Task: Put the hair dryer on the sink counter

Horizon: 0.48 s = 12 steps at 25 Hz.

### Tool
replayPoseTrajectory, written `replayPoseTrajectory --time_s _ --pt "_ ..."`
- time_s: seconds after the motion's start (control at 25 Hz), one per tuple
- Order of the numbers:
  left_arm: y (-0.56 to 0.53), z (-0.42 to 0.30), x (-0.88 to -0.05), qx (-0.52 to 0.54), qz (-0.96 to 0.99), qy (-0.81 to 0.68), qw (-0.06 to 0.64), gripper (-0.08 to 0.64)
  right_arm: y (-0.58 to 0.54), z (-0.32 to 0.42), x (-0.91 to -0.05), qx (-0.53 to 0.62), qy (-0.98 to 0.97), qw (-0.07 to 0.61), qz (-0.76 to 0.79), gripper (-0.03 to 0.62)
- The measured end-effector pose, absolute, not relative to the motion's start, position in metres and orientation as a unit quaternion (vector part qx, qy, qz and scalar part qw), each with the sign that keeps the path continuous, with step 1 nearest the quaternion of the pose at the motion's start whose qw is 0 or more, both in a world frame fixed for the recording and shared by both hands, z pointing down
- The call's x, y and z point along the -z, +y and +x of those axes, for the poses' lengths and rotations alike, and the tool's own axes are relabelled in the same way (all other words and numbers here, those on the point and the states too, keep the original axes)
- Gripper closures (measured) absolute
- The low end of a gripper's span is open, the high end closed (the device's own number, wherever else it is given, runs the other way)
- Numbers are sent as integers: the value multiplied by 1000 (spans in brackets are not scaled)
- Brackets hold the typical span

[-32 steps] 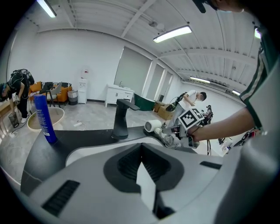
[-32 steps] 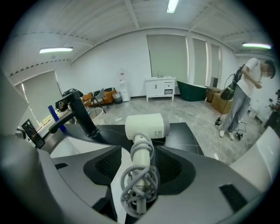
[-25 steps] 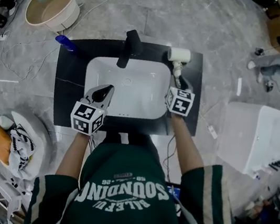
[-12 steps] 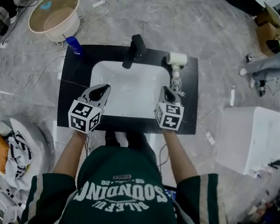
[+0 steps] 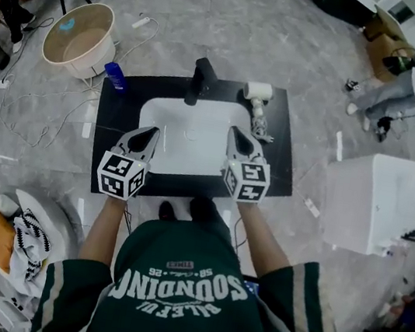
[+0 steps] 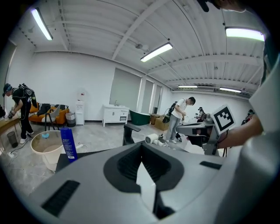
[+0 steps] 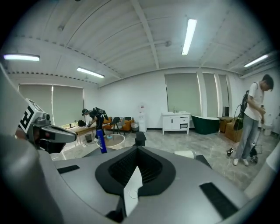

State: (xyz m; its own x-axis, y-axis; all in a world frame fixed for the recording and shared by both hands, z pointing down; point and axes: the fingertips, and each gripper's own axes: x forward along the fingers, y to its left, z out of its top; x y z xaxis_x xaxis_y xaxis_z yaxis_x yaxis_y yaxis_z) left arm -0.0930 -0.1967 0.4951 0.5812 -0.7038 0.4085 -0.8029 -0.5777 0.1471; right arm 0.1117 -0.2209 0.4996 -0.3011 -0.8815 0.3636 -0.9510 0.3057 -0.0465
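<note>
The white hair dryer lies on the black sink counter at the back right, beside the white basin, its handle pointing toward me. My right gripper hovers over the basin's right edge, shut and empty, a little short of the handle. Over the basin's left edge my left gripper is likewise shut and empty. In the left gripper view the hair dryer shows beyond the closed left gripper. The right gripper view shows the dryer's head just past the closed right gripper.
A black faucet stands at the back of the basin. A blue bottle stands at the counter's back left corner. A beige tub sits on the floor at the left, a white box at the right. People work farther off.
The right gripper has come off the hair dryer's handle, closed, and drawn back toward me. The hair dryer stays on the counter. The left gripper has barely moved.
</note>
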Motion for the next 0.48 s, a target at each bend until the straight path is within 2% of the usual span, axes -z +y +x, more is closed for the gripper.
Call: replayPoseTrajectory --time_s 0.48 --pt "-185 -101 -489 -154 882 -421 143 558 -197 91 -493 -114 -800 129 575 592"
